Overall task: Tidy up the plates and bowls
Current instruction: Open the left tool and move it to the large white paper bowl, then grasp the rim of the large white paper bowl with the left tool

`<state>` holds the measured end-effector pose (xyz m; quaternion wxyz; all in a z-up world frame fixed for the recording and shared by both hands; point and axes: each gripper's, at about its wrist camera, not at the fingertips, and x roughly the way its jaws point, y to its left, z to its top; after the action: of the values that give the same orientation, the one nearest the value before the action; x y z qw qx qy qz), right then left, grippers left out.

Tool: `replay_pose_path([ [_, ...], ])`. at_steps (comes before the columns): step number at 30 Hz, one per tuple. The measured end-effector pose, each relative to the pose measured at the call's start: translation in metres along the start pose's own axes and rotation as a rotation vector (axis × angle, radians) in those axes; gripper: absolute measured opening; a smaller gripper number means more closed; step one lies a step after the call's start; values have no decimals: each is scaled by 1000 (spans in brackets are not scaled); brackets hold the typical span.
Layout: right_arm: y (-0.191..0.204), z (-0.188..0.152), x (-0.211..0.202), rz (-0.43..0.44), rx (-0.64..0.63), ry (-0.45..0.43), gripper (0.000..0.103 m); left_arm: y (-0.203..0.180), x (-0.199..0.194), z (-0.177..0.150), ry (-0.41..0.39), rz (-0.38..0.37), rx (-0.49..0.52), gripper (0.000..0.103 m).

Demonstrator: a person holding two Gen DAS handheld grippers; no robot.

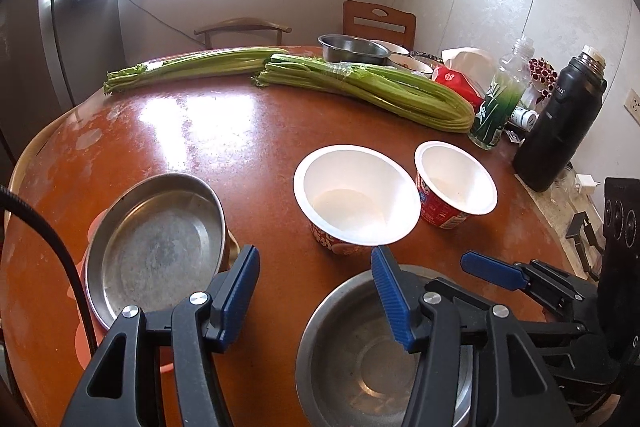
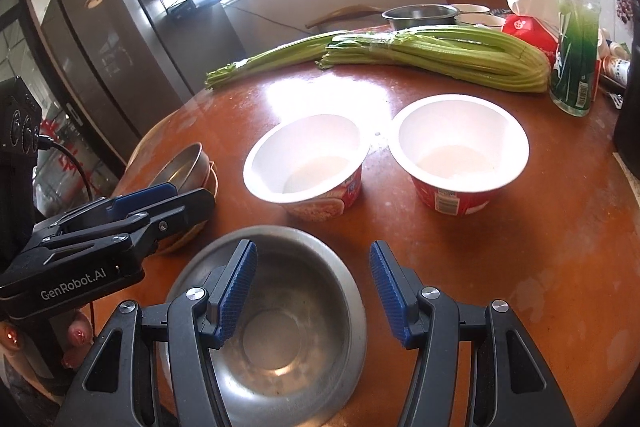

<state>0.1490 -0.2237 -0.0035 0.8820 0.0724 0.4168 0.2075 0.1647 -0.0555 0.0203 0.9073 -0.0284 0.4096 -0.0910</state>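
On a round brown table (image 1: 224,147) a steel plate (image 1: 156,247) lies on a stack at the near left, also seen in the right wrist view (image 2: 184,167). A steel bowl (image 1: 360,359) (image 2: 276,327) sits at the near edge. Two empty white-lined red paper bowls stand side by side: the left one (image 1: 356,195) (image 2: 304,159) and the right one (image 1: 456,183) (image 2: 460,147). My left gripper (image 1: 316,295) is open between the plate and the steel bowl. My right gripper (image 2: 314,291) is open above the steel bowl's right part, empty.
Two celery bunches (image 1: 360,87) (image 2: 432,55) lie across the far side. Behind them stand a steel basin (image 1: 352,49), white bowls, a red tissue pack (image 1: 456,79), a green bottle (image 1: 500,103) and a black thermos (image 1: 560,123). Chairs and a fridge (image 2: 100,47) surround the table.
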Motion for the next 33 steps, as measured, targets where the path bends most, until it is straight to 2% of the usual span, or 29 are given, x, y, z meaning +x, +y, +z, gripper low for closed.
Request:
replay_pose_path([
  [15,-5,32,33,-7,15,55,61,8,46,51,83,24,1,58],
  [33,-12,44,57,-23,-3,96,61,1,90,66,149,8,22,58],
])
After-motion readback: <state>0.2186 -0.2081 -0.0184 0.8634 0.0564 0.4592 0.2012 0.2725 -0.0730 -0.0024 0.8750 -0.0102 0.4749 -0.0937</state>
